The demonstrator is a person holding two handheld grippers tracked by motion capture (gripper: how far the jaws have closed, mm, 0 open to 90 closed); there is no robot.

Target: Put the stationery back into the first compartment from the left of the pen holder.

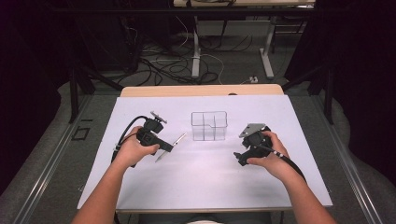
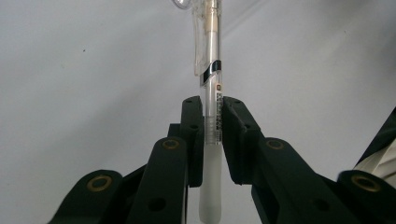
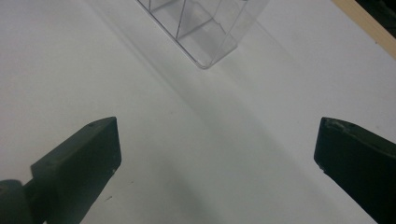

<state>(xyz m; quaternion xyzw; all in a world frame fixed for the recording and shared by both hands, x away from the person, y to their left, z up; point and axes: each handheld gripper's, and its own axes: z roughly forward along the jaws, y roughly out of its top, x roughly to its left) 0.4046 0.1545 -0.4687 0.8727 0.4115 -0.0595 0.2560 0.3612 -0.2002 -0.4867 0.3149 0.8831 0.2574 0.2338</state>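
A clear plastic pen (image 2: 211, 84) with a clip and a frosted grip runs straight up between the jaws of my left gripper (image 2: 212, 109), which is shut on its barrel. In the high view the pen (image 1: 171, 147) slants out from the left gripper (image 1: 164, 147), left of the middle of the white table. A clear divided organizer box (image 1: 209, 125) stands at the table's centre. Its corner (image 3: 205, 32) appears ahead of my right gripper (image 3: 217, 144), whose jaws stand wide apart with nothing between them. The right gripper (image 1: 244, 154) sits right of the box.
The white mat (image 1: 205, 182) covers the table, with a wooden edge (image 1: 201, 90) at the far side. Beyond the table lie desk legs and tangled cables (image 1: 182, 65) on the floor. Dark curtains flank both sides.
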